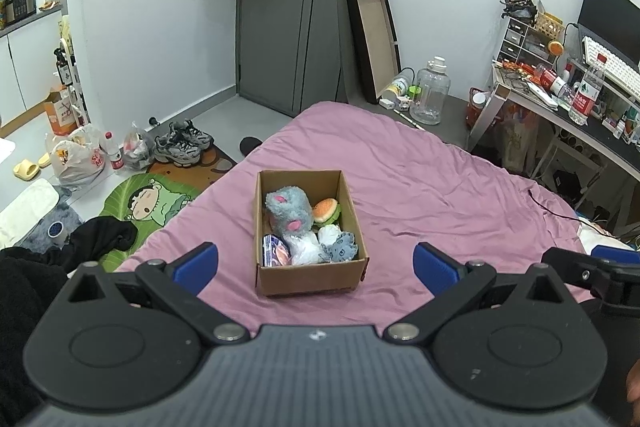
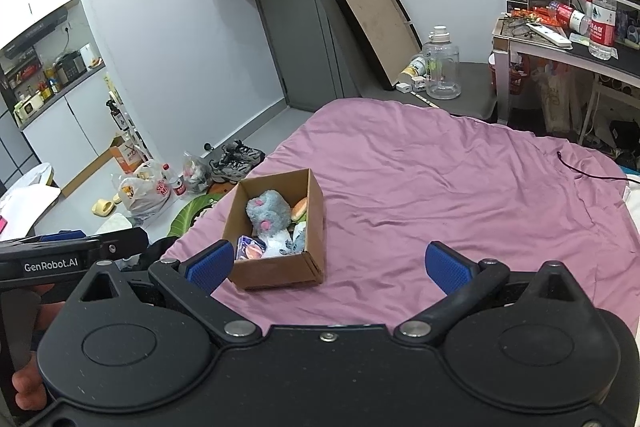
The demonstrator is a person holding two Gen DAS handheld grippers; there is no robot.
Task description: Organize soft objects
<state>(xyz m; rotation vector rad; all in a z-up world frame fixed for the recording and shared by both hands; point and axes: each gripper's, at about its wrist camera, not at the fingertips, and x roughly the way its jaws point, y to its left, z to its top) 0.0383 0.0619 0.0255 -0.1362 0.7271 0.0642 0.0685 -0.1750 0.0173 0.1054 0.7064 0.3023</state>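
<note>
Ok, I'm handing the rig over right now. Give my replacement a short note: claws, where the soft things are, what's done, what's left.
Left claw: open, empty, held above the near edge of the bed.
Right claw: open, empty, beside it.
Cardboard box sits on the pink sheet, holding the grey plush, burger plush, white soft item and a few others.
Done: no soft items show loose on the sheet.
Left: apparently nothing; check out of view.
</note>
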